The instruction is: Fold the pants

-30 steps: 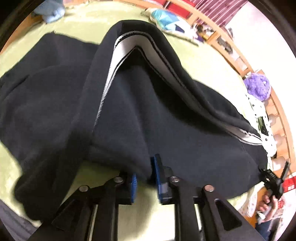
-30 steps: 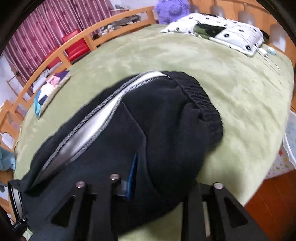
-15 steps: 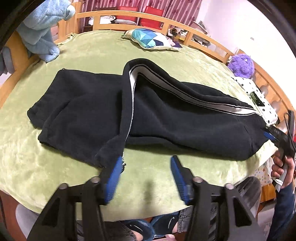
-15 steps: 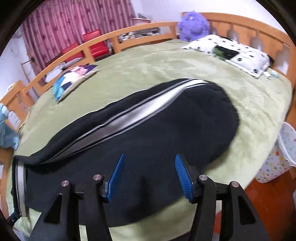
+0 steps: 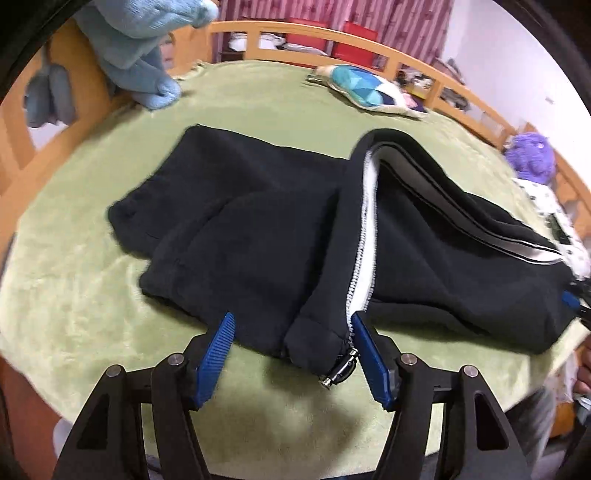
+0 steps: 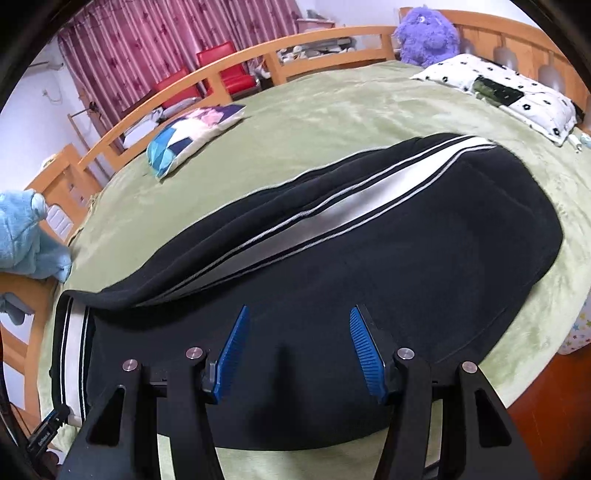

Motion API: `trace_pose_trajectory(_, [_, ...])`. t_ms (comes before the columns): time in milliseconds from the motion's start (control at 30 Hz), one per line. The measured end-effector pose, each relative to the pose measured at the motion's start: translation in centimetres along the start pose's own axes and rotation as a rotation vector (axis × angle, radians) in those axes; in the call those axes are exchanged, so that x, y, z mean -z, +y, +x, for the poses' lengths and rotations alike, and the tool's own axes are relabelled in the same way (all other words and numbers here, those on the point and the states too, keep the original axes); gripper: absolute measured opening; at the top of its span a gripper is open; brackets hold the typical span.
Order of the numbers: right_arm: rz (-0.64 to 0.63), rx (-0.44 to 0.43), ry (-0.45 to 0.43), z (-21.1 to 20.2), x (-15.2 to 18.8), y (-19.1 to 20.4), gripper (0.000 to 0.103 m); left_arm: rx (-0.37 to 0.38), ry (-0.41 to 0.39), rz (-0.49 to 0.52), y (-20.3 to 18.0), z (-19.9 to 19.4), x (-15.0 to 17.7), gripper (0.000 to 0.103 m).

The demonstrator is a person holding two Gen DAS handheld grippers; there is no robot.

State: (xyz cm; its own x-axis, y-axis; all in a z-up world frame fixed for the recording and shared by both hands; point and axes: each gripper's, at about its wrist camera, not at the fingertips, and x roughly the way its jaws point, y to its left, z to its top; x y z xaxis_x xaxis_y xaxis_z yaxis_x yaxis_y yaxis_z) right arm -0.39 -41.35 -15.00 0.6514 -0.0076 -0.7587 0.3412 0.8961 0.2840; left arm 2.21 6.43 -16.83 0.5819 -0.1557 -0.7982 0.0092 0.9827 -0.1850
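A home bedroom was shown by a bed (image 6: pixel 332 110) covered in a green blanket, framed by a wooden rail (image 6: pixel 236 66), with pillows (image 6: pixel 517 92), a purple plush toy (image 6: pixel 428 31) and red curtains (image 6: pixel 147 40).

No word, number or brand can be read anywhere in either view. The one candidate is a small black tag (image 6: pixel 47 437) at the lower left edge of the right wrist view (it bears a line of pale print), but the letters are too small and blurred to make out.
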Motion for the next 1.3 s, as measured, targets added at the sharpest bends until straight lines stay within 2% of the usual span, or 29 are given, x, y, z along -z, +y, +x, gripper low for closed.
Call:
trace_pose_trajectory(100, [-0.015,-0.007,0.018,0.6,0.7,0.8,0.056,0.093,0.032,0.023,-1.1,0.9,-0.1,0.063])
trace_pose_trajectory(133, [-0.018,-0.010,0.026,0.9,1.0,1.1,0.056,0.103,0.038,0.028,-1.6,1.4,-0.1,0.057])
trace_pose_trajectory(167, [-0.019,-0.013,0.033,1.1,1.3,1.4,0.056,0.102,0.048,0.029,-2.1,1.8,-0.1,0.044])
trace_pose_trajectory(200, [-0.022,-0.016,0.040,1.3,1.5,1.7,0.056,0.116,0.067,0.029,-2.4,2.2,-0.2,0.023])
trace_pose_trajectory(267, [-0.049,-0.016,0.047,1.4,1.9,2.5,0.056,0.122,0.057,0.016,-2.2,1.7,-0.7,0.022])
trace_pose_trajectory(333, [-0.084,0.006,0.035,1.1,1.8,2.9,0.055,0.091,-0.012,0.026,-1.3,-0.3,-2.2,0.022])
trace_pose_trajectory(400, [-0.126,0.035,0.018,0.8,1.4,3.4,0.053,0.055,-0.072,0.047,-0.5,-1.9,-4.0,0.022])
trace_pose_trajectory(533, [-0.169,0.048,0.005,0.8,0.6,4.1,0.053,-0.113,-0.151,0.043,2.1,-3.3,-10.0,0.022])
trace_pose_trajectory(600, [-0.172,0.044,0.008,0.9,0.3,4.2,0.053,-0.137,-0.182,0.038,3.3,-2.7,-13.2,0.022])
trace_pose_trajectory(700, [-0.191,0.058,0.014,1.4,-0.2,4.7,0.053,-0.155,-0.179,0.044,4.1,-0.6,-17.0,0.022])
trace_pose_trajectory(833, [-0.217,0.104,0.011,2.0,-0.8,5.2,0.053,-0.169,-0.140,0.071,4.8,3.5,-21.1,0.022])
trace_pose_trajectory(900, [-0.204,0.112,0.021,2.6,-1.2,5.2,0.053,-0.179,-0.120,0.082,4.8,5.2,-22.4,0.023])
trace_pose_trajectory(967, [-0.192,0.116,0.032,3.2,-1.4,5.1,0.053,-0.209,-0.097,0.089,5.1,7.1,-23.4,0.029])
trace_pose_trajectory(1033, [-0.177,0.121,0.047,4.0,-1.6,5.1,0.053,-0.274,-0.079,0.097,5.1,8.6,-24.1,0.046])
trace_pose_trajectory(1100, [-0.163,0.116,0.063,4.7,-1.6,5.2,0.053,-0.303,-0.098,0.107,5.3,8.8,-24.3,0.052])
trace_pose_trajectory(1200, [-0.160,0.108,0.083,5.6,-1.4,5.9,0.053,-0.229,-0.107,0.077,5.8,7.4,-23.5,0.062])
trace_pose_trajectory(1300, [-0.177,0.092,0.087,5.9,-0.9,6.9,0.053,-0.159,-0.097,0.063,6.3,5.6,-21.7,0.062])
